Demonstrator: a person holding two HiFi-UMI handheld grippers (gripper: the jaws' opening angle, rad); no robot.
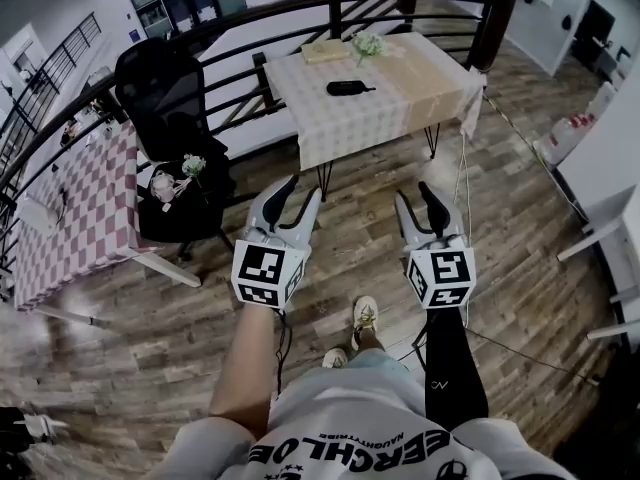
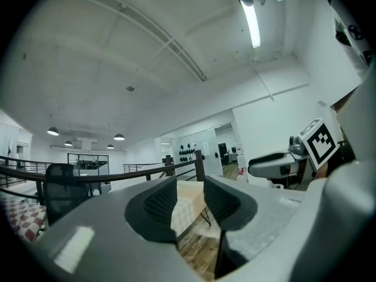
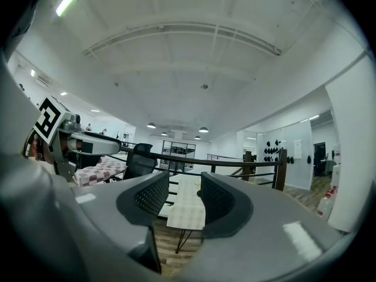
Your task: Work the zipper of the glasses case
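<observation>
Head view: two grippers, one case

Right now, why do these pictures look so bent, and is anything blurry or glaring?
Head view: the wide lens bows the black metal railing and the wooden plank floor into curves. Left gripper view: the long white ceiling tube light glares, and the grey left gripper near the lens looks soft. Right gripper view: black corners ring the image.
</observation>
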